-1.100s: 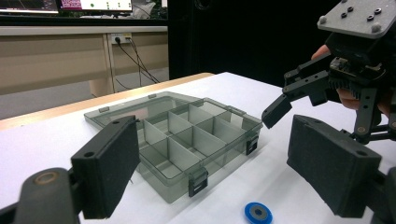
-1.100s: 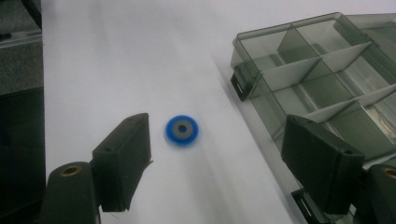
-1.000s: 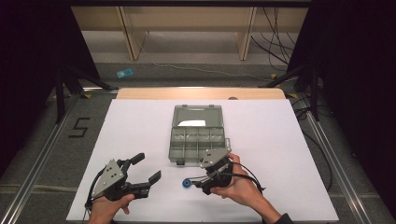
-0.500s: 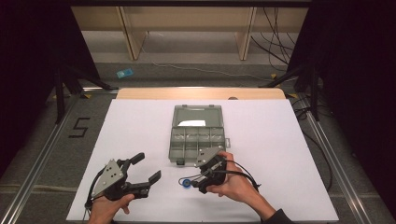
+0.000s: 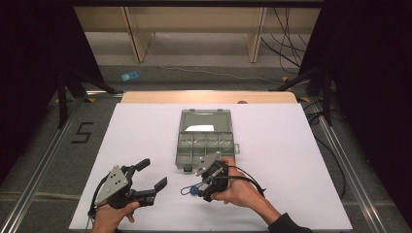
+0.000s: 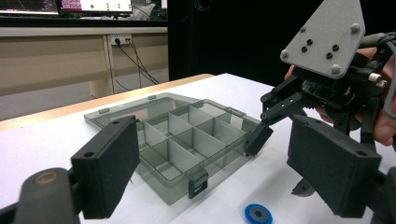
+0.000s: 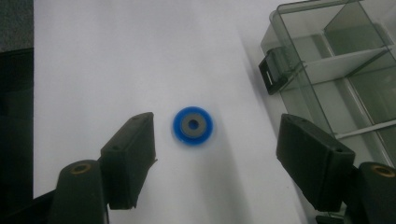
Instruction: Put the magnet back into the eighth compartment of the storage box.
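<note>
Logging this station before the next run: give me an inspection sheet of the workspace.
Surface: white table, bare wood strip at far edge.
Job's things: open grey compartment box, compartments look empty; blue ring flat on table beside it.
Clutter: nothing seen.
Grippers: left gripper open, off the ring; right gripper open, jaws either side of the ring, not touching.
Cables: one trails from right gripper.
Surroundings: shelving, floor cables, marker "5".

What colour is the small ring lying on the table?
Blue ring with a grey centre, clearest in the right gripper view.
</note>
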The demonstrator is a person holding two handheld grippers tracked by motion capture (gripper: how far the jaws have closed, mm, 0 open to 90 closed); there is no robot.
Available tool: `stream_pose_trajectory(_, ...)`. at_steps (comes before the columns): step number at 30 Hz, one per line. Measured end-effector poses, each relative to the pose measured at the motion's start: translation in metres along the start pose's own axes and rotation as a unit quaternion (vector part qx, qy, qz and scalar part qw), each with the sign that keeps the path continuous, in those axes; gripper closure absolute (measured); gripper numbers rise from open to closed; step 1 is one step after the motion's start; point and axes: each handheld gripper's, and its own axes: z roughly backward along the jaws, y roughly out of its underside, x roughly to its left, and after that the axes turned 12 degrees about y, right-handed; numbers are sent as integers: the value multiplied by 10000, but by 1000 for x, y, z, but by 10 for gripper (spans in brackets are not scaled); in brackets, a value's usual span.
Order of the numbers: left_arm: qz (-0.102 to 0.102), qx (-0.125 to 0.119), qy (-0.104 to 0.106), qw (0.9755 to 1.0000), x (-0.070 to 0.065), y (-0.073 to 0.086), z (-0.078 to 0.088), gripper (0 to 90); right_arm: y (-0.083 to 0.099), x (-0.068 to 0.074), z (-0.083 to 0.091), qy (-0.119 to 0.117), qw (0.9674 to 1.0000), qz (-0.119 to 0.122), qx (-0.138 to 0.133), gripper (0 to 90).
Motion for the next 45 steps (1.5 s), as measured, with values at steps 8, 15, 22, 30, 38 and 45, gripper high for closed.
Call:
stream_pose_trajectory(8, 7, -3, -1, 10000, 0, 0, 0, 164, -5, 1, -8, -158, 9996, 132, 194, 317)
stream_pose_trajectory(15, 8, 1, 10, 10000, 0, 0, -1, 164, -8, 4, -15, -261, 9983, 341, 394, 352)
stream_pose_trajectory(22, 11, -30, 26, 10000, 0, 0, -1, 164, -10, 5, -22, -333, 9969, 407, 580, 377)
stream_pose_trajectory(30, 5, -57, 47, 10000, 1, 0, -2, 164, -14, 8, -30, -462, 9948, 604, 672, 428)
stream_pose_trajectory(38, 5, -60, 43, 10000, 1, 0, -1, 164, -16, 8, -37, -500, 9933, 663, 802, 461)
stream_pose_trajectory(45, 8, -7, 9, 10000, 0, 0, 0, 164, -18, 7, -40, -510, 9923, 706, 880, 496)
